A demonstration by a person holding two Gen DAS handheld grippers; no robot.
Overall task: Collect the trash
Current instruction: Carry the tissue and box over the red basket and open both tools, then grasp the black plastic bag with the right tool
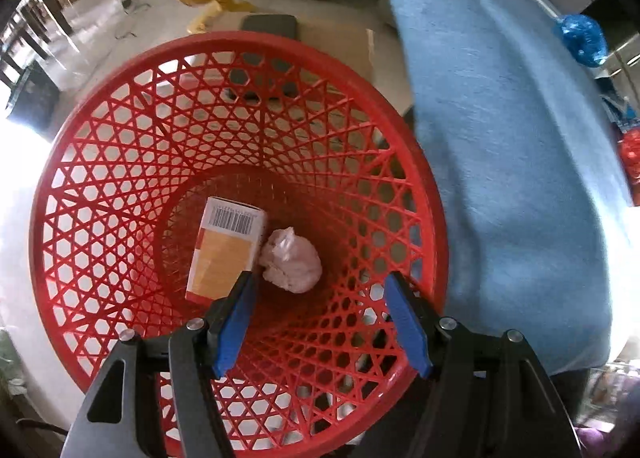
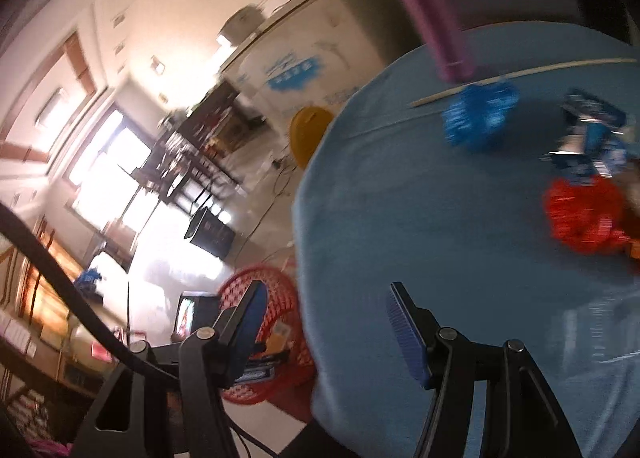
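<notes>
- While remaining trash lay on the blue tablecloth (image 2: 400, 217), found well apart from the bin: crumpled blue wrapper (image 2: 478, 119), crumpled red wrapper (image 2: 580, 217), blue-and-white packet (image 2: 588, 133), all blurred in right wrist view.
- Noted thin wooden stick (image 2: 520, 73), long axis running roughly across the frame, touching or just over the blue wrapper; cannot tell which.
- Judged trash to lie ahead and to upper right of right gripper (image 2: 324, 316); that hand clearly the nearer one.
- Saw right jaws spread, nothing between the pads, pointed obliquely over the cloth edge.
- Saw left gripper (image 1: 320, 298) aimed almost straight down into red mesh basket (image 1: 80, 185); jaws spread, empty.
- Counted already binned: small carton with barcode (image 1: 228, 246) and white crumpled wad (image 1: 292, 262), touching each other on basket floor.
- Left standing: purple tumbler (image 2: 428, 13) just behind the blue wrapper, probably not trash.
- Judged next reach as right hand's, blue wrapper first; risk of knocking stick or tumbler.
</notes>
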